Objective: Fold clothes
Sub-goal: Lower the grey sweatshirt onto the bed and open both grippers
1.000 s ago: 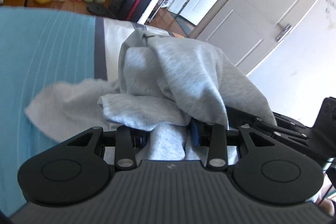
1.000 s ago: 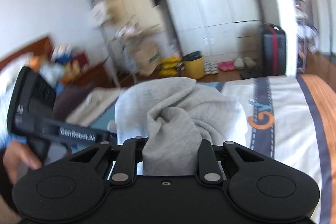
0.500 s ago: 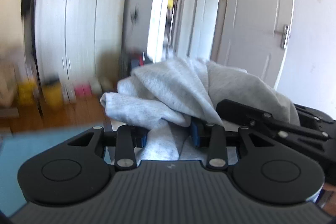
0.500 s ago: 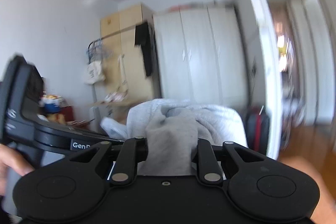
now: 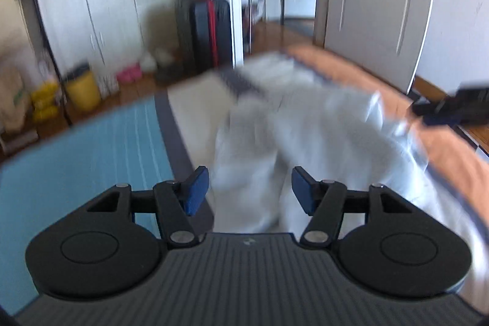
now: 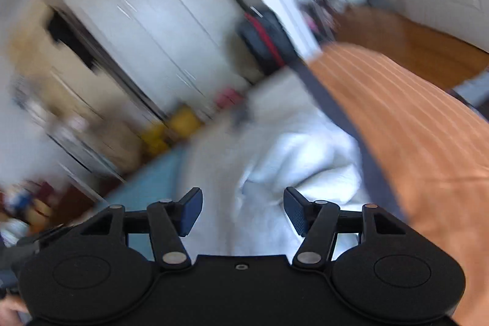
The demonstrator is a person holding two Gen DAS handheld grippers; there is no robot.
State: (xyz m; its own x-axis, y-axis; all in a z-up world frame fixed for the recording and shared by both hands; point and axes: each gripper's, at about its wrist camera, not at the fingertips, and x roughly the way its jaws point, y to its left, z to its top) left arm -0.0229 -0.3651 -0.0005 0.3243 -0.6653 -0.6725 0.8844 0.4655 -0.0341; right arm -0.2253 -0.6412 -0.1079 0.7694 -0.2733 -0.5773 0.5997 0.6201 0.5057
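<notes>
Grey cotton, soft and crumpled, lies in a loose heap on the bed point(image 5: 91, 142): this is the garment point(image 5: 321, 136) to be folded, resting on the pale middle band of the bedspread, between the blue part and the orange part. Both views are blurred, so the exact outline of the cloth is hard to read. The left tool point(image 5: 250, 188) has its jaws opening, and its blue pads point(image 5: 195, 188) do not press on anything; the garment is seen between and beyond them, but free. The right tool point(image 6: 243, 211) is also opening, with the grey cloth point(image 6: 293, 161) below and ahead of it and nothing pinched. I judge that the step in hand is the release of the garment onto the bed, so that it can be laid out. The folding itself seems not yet begun, because the cloth is bunched and not flat. The next move probably calls for finding two edges or corners, gripping them apart from each other, and spreading the cloth smooth before any fold.
</notes>
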